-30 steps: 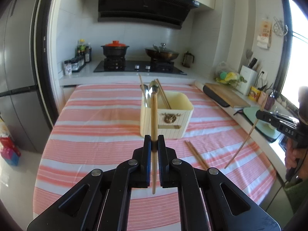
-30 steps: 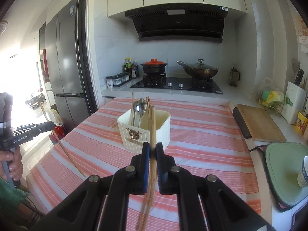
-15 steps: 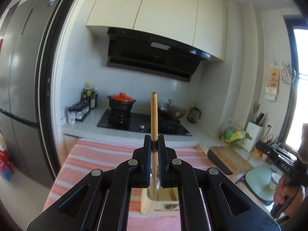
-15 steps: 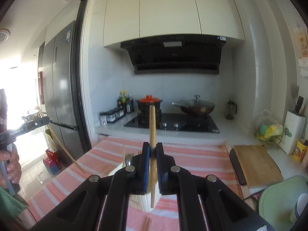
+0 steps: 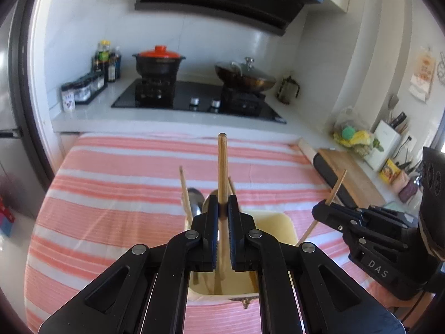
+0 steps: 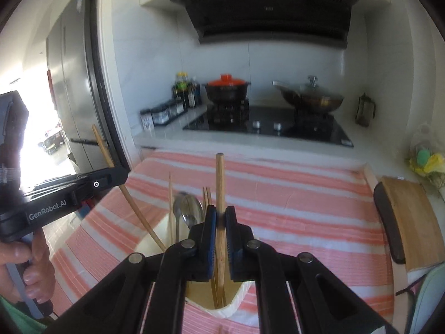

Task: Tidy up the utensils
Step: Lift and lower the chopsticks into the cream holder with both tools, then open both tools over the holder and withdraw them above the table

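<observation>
While each tool, left (image 5: 221,211) and right (image 6: 220,217), clamps one chopstick (image 5: 222,167) upright, both tips enter the utensil holder (image 5: 281,226) for release.

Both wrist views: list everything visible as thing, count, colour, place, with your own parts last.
utensil holder: one, cream, on the striped cloth, below both claws
chopsticks: two held, tan, one in the left claw, one in the right claw, lower ends inside the holder
spoons: two, silver, standing in the holder
tablecloth: one, pink and white stripes
clay pot: one, black, red lid, on the hob
wok: one, dark, glass lid, on the hob
cutting board: one, wooden, right counter
left claw: black, shut
right claw: black, shut
</observation>
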### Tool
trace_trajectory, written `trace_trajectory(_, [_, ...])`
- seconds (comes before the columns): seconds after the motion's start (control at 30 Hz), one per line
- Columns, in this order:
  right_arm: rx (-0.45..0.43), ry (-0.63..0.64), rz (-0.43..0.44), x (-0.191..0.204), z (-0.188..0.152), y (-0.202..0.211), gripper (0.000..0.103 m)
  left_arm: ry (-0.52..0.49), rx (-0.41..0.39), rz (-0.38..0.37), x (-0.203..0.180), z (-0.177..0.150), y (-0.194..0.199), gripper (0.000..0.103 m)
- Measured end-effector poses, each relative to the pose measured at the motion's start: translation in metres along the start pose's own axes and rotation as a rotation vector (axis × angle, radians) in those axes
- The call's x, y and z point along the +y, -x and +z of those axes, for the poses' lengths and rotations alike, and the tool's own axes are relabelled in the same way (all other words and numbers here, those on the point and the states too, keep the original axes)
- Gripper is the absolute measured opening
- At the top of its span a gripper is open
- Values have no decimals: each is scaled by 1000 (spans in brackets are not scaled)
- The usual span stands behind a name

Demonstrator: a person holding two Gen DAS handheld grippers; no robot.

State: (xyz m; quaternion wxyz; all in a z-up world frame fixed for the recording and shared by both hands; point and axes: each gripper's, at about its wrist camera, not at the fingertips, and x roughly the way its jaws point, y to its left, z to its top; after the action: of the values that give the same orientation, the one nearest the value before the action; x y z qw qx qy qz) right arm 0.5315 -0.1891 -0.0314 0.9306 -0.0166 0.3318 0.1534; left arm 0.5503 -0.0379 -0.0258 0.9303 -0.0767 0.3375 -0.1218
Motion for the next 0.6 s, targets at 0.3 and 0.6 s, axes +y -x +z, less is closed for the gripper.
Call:
trace_trajectory(0.3, [-24,-79,12,-6,14,16,26,-2,62,-23,3,-4,18,51])
trace_trajectory(0.6, [-186,36,12,7,-29,164,54,-152,-18,18,20,-63,150,99])
